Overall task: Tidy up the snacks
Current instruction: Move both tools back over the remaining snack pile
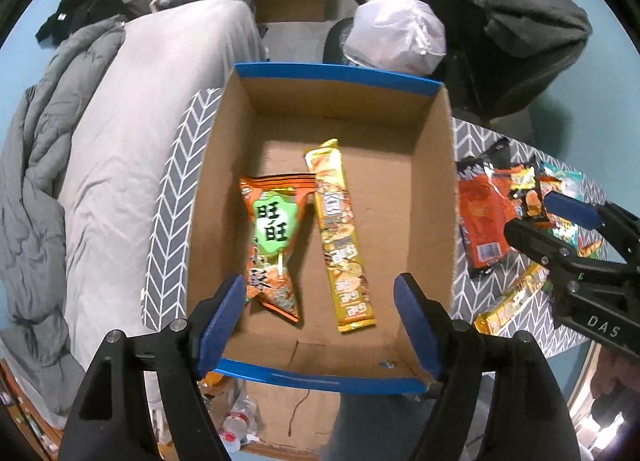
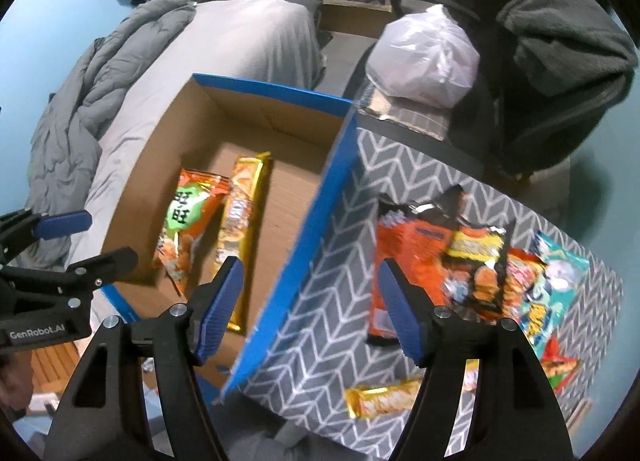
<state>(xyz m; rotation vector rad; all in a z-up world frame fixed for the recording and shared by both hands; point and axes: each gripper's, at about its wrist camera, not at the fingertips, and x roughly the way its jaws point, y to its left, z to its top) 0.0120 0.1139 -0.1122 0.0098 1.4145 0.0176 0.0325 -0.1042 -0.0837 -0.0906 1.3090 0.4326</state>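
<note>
A blue-rimmed cardboard box (image 1: 336, 75) holds an orange and green snack bag (image 1: 272, 241) and a long gold packet (image 1: 340, 237) side by side. My left gripper (image 1: 320, 317) hangs open above the box's near end, nothing between its fingers. My right gripper (image 2: 310, 301) is open too, straddling the box's right wall (image 2: 316, 229) from above, empty. On the patterned table (image 2: 320, 341) right of the box lie an orange packet (image 2: 404, 253), a yellow packet (image 2: 476, 261), a teal bag (image 2: 556, 285) and a gold bar (image 2: 380, 401). The right gripper (image 1: 560, 221) also shows in the left wrist view.
A bed with a grey quilt (image 1: 44, 189) lies left of the table. A white plastic bag (image 1: 396, 37) sits on a chair behind the box, next to a dark chair with a grey garment (image 1: 528, 25). Bottles and clutter (image 1: 240, 421) lie on the floor below.
</note>
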